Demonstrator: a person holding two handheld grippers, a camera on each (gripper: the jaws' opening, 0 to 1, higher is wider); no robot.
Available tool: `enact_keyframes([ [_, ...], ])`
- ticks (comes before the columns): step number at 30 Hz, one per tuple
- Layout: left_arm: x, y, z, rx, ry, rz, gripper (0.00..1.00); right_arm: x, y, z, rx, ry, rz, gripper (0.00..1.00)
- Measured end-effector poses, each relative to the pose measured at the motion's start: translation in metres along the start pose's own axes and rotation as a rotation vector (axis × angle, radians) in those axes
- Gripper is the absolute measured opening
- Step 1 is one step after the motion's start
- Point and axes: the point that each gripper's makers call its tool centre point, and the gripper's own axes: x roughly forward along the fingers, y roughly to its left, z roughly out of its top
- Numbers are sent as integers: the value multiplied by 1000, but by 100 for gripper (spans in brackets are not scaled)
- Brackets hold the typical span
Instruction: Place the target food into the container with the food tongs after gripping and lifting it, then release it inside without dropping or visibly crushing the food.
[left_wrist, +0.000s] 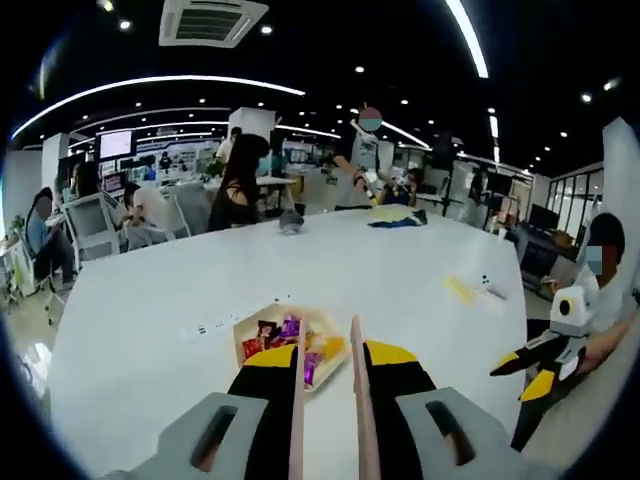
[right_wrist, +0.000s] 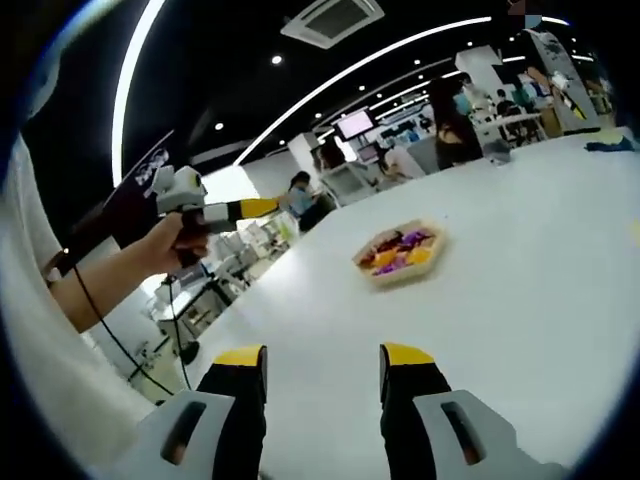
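A shallow beige tray (left_wrist: 325, 375) of wrapped snacks in purple, orange and red lies on the white table (left_wrist: 400, 270), just beyond my left gripper (left_wrist: 328, 355). That gripper is shut on the food tongs (left_wrist: 357, 380), whose two pale arms run forward between the jaws, tips apart over the tray's near edge. In the right gripper view the same tray (right_wrist: 400, 250) sits farther off, mid-table. My right gripper (right_wrist: 323, 355) stands open above bare table, nothing between its fingers. It is also seen off the table's right edge as right gripper (left_wrist: 540, 370). A hand holds the left gripper (right_wrist: 235, 208) at the left.
A yellow item (left_wrist: 458, 288) and a small white one (left_wrist: 490, 290) lie on the table's right part. A dark object (left_wrist: 290, 222) and a blue-yellow bundle (left_wrist: 395, 218) sit at the far edge. People sit at desks behind, one by the right edge (left_wrist: 600, 270).
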Motion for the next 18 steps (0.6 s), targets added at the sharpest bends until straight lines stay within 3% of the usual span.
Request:
enact_keyframes([
  [6,-16,-16,1,14,-13,-17,23,2,5,9,10,4,26,46],
  [12,-27,-17,-7,-33,-29,-1,23,0,14,24,-17,7,66,47],
  [14,-32,-18,-5,-153,-57,-8,23,1,13,28,-22,9,69,46],
  [18,-42,-19,-6,-169,-73,-12,23,1,19,39,-20,-4,88,46],
])
